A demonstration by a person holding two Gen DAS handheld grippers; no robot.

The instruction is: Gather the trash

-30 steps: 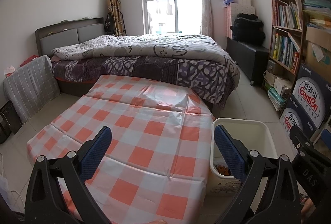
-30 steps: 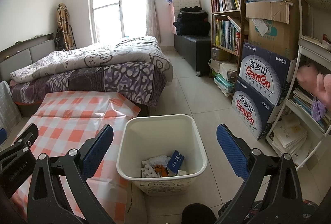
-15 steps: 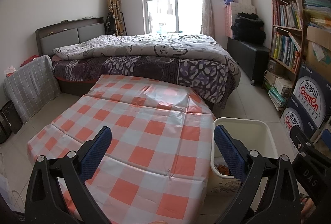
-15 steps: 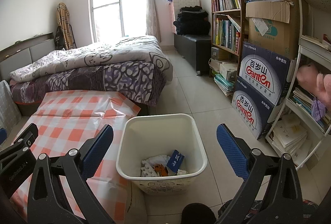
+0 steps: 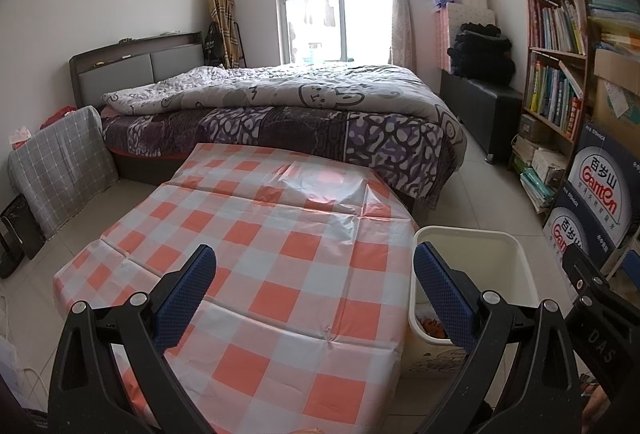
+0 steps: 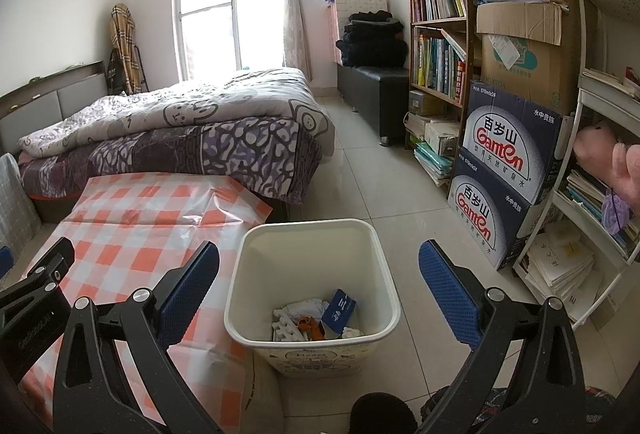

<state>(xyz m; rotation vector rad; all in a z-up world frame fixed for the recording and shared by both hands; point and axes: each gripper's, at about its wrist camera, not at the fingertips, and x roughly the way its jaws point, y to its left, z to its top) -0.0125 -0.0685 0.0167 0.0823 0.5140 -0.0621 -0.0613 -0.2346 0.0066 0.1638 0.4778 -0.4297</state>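
A cream plastic trash bin [image 6: 280, 234] stands on the tiled floor at the right edge of a low table with an orange and white checked cloth [image 5: 280, 254]. Inside it lie white scraps, an orange piece and a small blue packet [image 6: 339, 308]. The bin also shows in the left wrist view [image 5: 516, 266]. My right gripper [image 6: 319, 276] is open and empty, held above the bin's near side. My left gripper [image 5: 314, 280] is open and empty above the table's near part. No trash shows on the cloth.
A bed with a purple and grey quilt [image 5: 300, 101] lies behind the table. A bookshelf [image 6: 436, 45], stacked Ganten water boxes [image 6: 508, 153] and a white rack [image 6: 600, 161] line the right wall. A black bench [image 6: 376, 89] stands by the window.
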